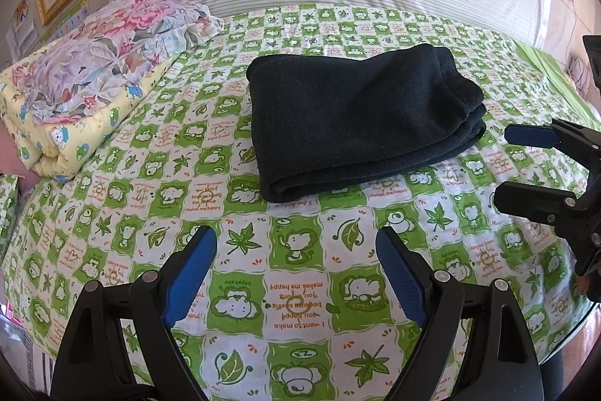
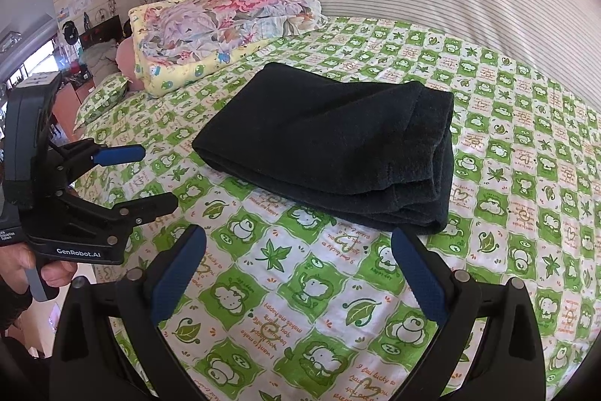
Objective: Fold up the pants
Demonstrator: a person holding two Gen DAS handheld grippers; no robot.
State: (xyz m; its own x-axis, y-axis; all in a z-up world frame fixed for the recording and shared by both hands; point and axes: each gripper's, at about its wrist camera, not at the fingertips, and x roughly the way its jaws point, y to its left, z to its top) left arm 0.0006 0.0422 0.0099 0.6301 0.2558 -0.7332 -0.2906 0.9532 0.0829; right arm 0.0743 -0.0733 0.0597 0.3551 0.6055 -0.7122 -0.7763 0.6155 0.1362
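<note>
Pants (image 1: 360, 119) dark fleece, folded into thick layered rectangle, mid bed (image 1: 300, 250) on green-checked cotton sheet; left gripper (image 1: 296, 250) and right gripper (image 2: 298, 250) both spread wide, empty, near bed's front edge

Folded pants (image 1: 360, 115) and bedding (image 1: 86, 77) on bed (image 1: 300, 288).

The pants (image 1: 360, 119) are dark, almost black, soft fleece-like cloth, folded into a thick flat bundle of several layers. They lie in the middle of the bed (image 1: 300, 250), on its green-and-white checked sheet, with the stacked edges showing at one end.
</note>
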